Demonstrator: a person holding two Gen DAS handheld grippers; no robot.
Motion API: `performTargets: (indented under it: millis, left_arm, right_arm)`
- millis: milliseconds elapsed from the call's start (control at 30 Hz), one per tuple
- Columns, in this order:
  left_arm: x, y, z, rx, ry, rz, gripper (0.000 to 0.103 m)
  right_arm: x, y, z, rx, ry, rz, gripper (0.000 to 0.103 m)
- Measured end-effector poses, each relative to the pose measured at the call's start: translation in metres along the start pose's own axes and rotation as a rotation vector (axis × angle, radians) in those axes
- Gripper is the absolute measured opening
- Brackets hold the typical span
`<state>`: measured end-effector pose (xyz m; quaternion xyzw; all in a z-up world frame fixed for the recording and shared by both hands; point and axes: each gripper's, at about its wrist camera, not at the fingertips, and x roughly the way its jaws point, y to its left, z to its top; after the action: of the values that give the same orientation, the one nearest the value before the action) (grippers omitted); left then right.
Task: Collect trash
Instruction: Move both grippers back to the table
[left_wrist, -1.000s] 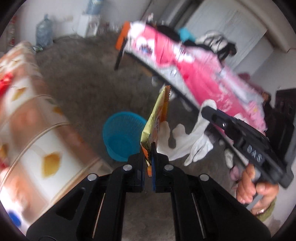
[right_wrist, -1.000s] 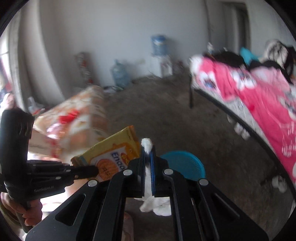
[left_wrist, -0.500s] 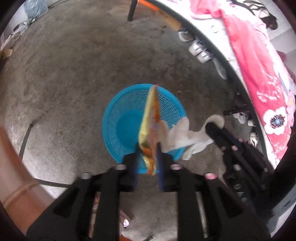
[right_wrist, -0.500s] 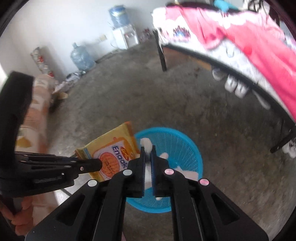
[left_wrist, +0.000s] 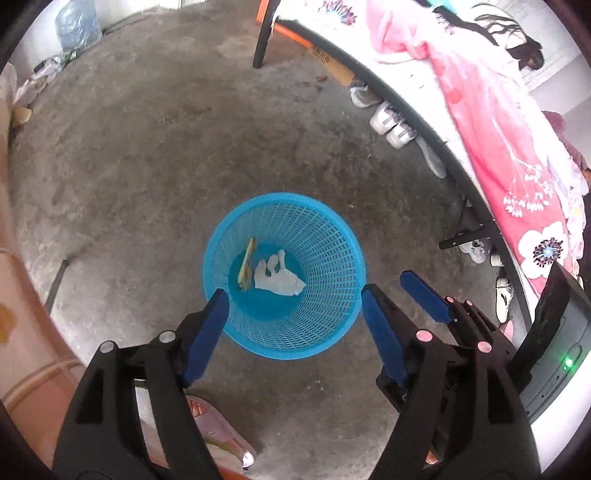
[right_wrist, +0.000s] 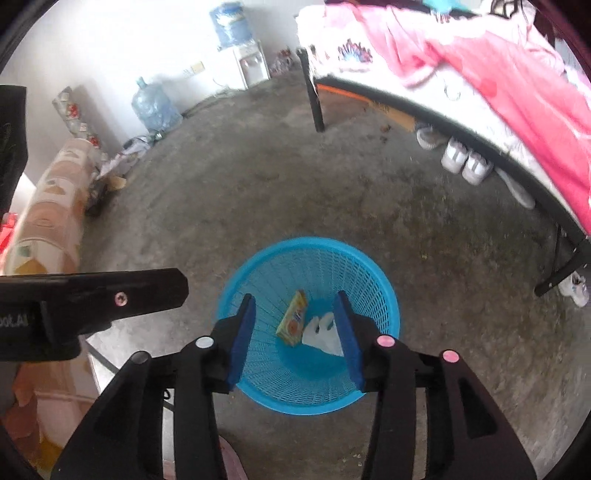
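Note:
A blue mesh basket (left_wrist: 325, 236) (right_wrist: 373, 273) stands on the concrete floor. Inside it lie a yellow snack wrapper (left_wrist: 246, 264) (right_wrist: 293, 322) and a white glove (left_wrist: 277, 277) (right_wrist: 320, 334). My left gripper (left_wrist: 295, 301) hangs above the basket's near rim, its jaws opening wide with nothing between them. My right gripper (right_wrist: 297, 302) hovers over the basket too, jaws opening and holding nothing. In the left wrist view the right gripper (left_wrist: 391, 291) shows at the right. In the right wrist view the left gripper's black finger (right_wrist: 155, 288) reaches in from the left.
A bed with pink bedding (left_wrist: 491, 110) (right_wrist: 517, 74) runs along the right, with white shoes (left_wrist: 391, 123) (right_wrist: 465, 162) under its frame. A patterned roll (right_wrist: 55, 206) lies at the left. Water bottles (right_wrist: 157, 107) and a dispenser (right_wrist: 243, 62) stand by the far wall.
Both grippers came down over the basket and their jaws parted. The yellow wrapper left the left gripper and the white glove left the right one; both now lie in the basket.

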<state>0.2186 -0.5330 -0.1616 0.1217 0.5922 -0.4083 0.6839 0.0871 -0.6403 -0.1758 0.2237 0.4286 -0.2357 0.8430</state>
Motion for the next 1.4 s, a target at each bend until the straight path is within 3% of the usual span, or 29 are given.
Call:
performTargets:
  millis: [200, 367, 667, 833, 1000, 1133, 1233, 1400]
  left_arm:
    - [-0.068, -0.006, -0.025, -0.001, -0.098, -0.026, 0.07]
    - [-0.146, -0.001, -0.064, 0.015, -0.219, -0.065, 0.078]
    - [-0.306, 0.049, -0.172, -0.013, -0.475, -0.107, 0.083]
    - [-0.383, 0.108, -0.262, -0.113, -0.619, -0.115, 0.091]
    - [-0.437, 0.181, -0.354, -0.263, -0.723, -0.017, 0.093]
    - [-0.464, 0.236, -0.425, -0.436, -0.784, 0.049, 0.094]
    - [-0.474, 0.269, -0.466, -0.543, -0.786, 0.112, 0.094]
    - [-0.468, 0.3, -0.504, -0.627, -0.769, 0.153, 0.094]
  right_arm:
    - [-0.059, 0.017, -0.002, -0.04, -0.07, 0.024, 0.049]
    - [-0.127, 0.036, -0.008, -0.115, -0.147, 0.027, 0.066]
    - [-0.258, 0.093, -0.029, -0.262, -0.296, 0.023, 0.097]
    - [-0.307, 0.165, -0.06, -0.427, -0.364, 0.084, 0.097]
    - [-0.315, 0.248, -0.102, -0.556, -0.331, 0.255, 0.097]
    - [-0.3, 0.304, -0.131, -0.56, -0.253, 0.431, 0.097]
    - [-0.286, 0.337, -0.151, -0.547, -0.17, 0.55, 0.097]
    - [-0.261, 0.369, -0.166, -0.513, -0.059, 0.582, 0.097]
